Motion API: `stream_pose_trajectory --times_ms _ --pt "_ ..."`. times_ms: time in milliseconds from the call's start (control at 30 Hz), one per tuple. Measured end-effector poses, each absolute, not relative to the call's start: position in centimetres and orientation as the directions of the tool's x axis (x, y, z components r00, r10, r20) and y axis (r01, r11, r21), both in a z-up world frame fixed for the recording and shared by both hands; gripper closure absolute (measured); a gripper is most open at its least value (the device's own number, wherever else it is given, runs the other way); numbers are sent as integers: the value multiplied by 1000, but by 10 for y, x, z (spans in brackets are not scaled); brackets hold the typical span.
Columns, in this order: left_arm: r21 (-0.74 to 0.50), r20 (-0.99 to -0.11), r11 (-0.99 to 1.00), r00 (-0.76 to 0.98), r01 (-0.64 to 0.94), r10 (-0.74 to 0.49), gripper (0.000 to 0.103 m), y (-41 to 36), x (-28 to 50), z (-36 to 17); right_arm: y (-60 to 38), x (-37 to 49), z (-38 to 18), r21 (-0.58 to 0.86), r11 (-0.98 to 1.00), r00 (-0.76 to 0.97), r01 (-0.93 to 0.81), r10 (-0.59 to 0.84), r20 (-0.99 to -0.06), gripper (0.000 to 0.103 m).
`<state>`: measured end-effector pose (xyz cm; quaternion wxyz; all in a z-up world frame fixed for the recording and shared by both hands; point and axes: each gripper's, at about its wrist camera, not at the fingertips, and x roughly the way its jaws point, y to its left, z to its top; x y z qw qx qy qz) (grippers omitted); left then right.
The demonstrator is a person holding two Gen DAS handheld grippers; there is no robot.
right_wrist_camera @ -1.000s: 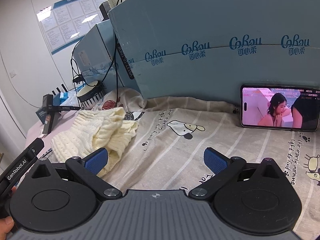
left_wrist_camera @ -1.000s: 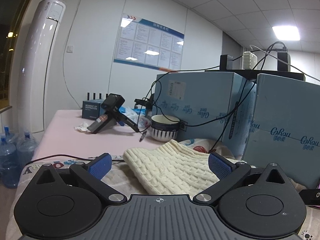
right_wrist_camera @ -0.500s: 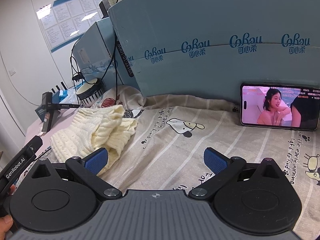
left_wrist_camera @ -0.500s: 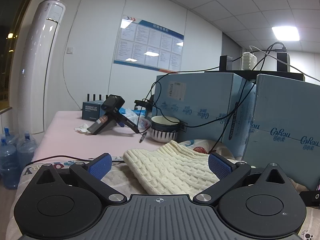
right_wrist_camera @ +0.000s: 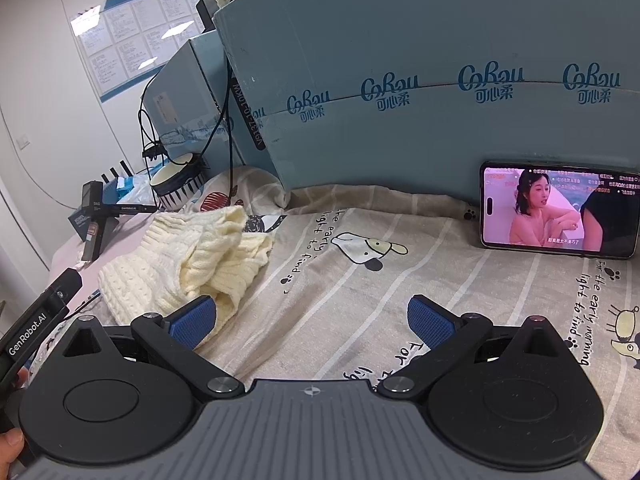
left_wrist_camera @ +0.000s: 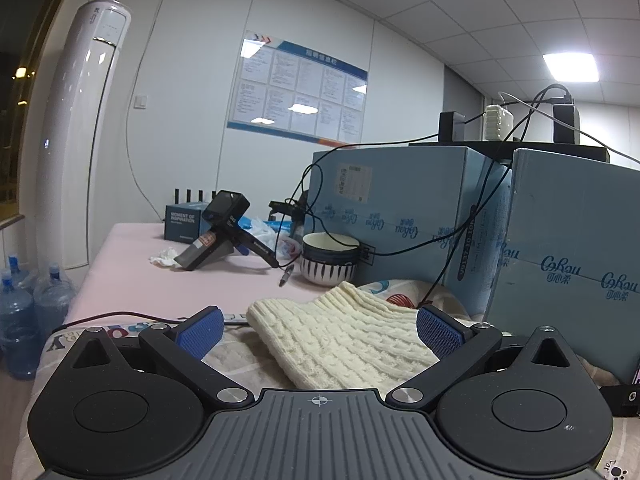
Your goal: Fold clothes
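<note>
A printed bedsheet (right_wrist_camera: 400, 292) carries a cream sweater (right_wrist_camera: 192, 260) and a phone (right_wrist_camera: 560, 212).

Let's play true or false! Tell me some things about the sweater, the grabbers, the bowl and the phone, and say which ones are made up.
1. The sweater is cream and knitted. True.
2. The right gripper is squeezing the sweater. False: it is open and holds nothing.
3. The phone leans against a blue box with its screen lit. True.
4. The bowl sits on top of the sweater. False: it stands behind it, beside the boxes.
5. The left gripper is open. True.
</note>
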<state>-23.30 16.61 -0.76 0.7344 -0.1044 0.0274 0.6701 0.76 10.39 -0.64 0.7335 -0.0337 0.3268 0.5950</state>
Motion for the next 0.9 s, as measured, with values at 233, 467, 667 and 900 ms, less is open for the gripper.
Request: stream_pose_trajectory --times_ms 233,467,667,900 --pt "-116 -177 80 100 -990 979 0 166 -233 -8 105 8 -7 340 289 76 -895 849 -523 0" --pt "-115 -177 81 101 -990 979 0 166 -234 -8 106 8 -8 339 289 74 -895 847 -526 0" --pt "-114 -176 81 100 -990 979 0 166 -234 -8 106 8 -8 339 289 74 -895 847 -527 0" --pt "-114 -173 80 99 -990 980 0 165 -234 -8 106 8 -8 339 290 74 -895 847 -527 0"
